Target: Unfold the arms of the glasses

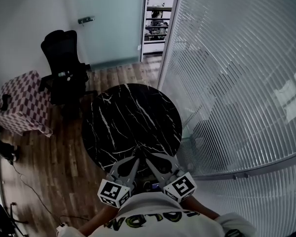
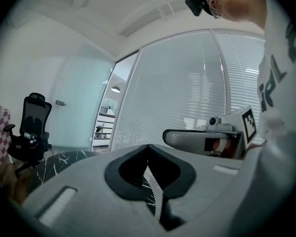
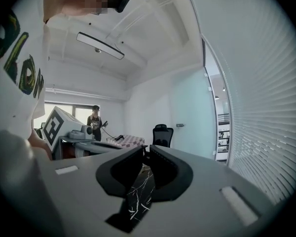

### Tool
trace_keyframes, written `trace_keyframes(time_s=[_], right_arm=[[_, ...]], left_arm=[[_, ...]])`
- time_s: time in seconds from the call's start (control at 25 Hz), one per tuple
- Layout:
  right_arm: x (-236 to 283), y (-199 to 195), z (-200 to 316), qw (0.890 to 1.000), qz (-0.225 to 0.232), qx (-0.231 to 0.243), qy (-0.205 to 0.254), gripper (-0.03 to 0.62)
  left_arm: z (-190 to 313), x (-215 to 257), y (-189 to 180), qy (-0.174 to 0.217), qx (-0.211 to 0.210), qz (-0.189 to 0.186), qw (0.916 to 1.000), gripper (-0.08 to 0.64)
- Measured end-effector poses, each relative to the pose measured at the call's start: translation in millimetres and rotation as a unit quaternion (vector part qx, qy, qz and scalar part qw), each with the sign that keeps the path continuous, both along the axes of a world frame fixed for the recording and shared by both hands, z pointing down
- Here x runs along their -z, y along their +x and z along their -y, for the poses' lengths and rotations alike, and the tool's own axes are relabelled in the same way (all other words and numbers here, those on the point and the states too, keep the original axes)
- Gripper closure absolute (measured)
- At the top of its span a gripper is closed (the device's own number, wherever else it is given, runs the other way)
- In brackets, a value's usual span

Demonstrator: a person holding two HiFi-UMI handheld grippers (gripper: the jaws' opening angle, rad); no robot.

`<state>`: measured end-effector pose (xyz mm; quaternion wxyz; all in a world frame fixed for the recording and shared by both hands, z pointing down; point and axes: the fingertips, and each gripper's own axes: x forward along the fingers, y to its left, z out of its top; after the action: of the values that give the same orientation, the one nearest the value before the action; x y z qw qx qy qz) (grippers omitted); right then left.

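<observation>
Marble table (image 1: pixel 133 115) lies below left tool (image 1: pixel 136 158), right tool (image 1: pixel 149 158).

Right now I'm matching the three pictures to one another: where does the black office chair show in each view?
Head view: the black office chair stands upper left, beyond the round marble table.
Left gripper view: chair far left at mid-height, behind the table edge.
Right gripper view: chair near centre, slightly below mid-height.
Shared landmark: the marble table, in all three views.
</observation>
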<state>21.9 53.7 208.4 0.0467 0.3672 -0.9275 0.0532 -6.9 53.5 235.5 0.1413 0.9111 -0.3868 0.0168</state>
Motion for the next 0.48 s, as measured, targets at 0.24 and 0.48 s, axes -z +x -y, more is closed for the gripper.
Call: trace_keyframes(time_s=[0.24,0.48], right_arm=[[1.7,3.1,3.8,1.0,-0.002,-0.002,0.013,0.548],[2.7,6.6,4.9,1.0,-0.006,-0.001,0.01,0.548]], left_arm=[[0.8,-4.0,5.8,0.001,-0.001,-0.001,1.0,0.555],[2.3,-4.0,9.9,0.001,0.002,-0.003,1.0,0.556]])
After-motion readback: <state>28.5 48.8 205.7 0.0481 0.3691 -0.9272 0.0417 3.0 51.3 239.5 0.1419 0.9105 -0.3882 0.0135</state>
